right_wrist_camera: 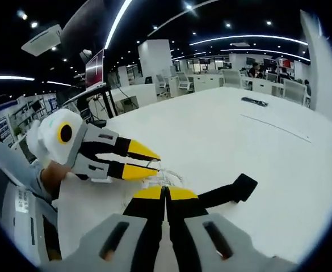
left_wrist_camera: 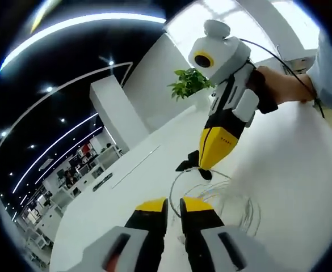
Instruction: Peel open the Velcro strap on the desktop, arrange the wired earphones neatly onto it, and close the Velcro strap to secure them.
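On a white surface, the right claw is clenched on the black strap, which trails off to one side, with the white earphones coiled just beyond its tips. The left claw hangs over the earphone wire with a narrow gap between its jaws, grasping nothing. The left gripper view adds a potted plant far back; the right gripper view, distant office desks and chairs.
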### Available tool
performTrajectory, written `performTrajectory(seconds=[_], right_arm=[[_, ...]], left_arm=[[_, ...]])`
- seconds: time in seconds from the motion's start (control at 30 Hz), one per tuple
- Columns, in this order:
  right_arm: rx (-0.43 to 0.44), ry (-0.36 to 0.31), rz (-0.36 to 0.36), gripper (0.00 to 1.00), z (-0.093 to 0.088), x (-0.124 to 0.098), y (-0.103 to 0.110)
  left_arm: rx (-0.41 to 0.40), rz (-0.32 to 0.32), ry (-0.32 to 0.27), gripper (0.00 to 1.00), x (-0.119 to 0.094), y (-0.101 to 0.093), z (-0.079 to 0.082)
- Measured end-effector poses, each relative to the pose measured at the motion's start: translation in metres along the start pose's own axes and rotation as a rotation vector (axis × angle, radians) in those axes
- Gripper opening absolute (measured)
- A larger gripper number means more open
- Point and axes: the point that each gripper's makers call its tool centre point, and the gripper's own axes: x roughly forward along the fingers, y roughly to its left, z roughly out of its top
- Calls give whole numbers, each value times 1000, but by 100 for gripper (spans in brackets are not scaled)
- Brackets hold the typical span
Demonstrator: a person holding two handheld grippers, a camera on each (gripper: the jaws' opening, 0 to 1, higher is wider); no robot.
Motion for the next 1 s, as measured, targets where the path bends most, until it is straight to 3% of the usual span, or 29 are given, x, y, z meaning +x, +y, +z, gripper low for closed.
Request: performTrajectory(seconds=[0.07, 0.3, 0.5, 0.7, 1.0], right_arm=[[0, 5, -3, 3, 1, 2, 3], [20, -74, -5, 3, 13, 4, 8], [24, -91, -12, 3, 0, 4, 6], [22, -118, -27, 3, 2, 1, 6], [-19, -119, -33, 3, -2, 1, 14]], left_arm=[[28, 9, -6, 13, -1, 4, 1], [111, 26, -24, 13, -8, 7, 7], [130, 33, -40, 13, -15, -1, 7], [136, 31, -71, 13, -17, -6, 13], [137, 44, -59, 13, -18, -7, 9]])
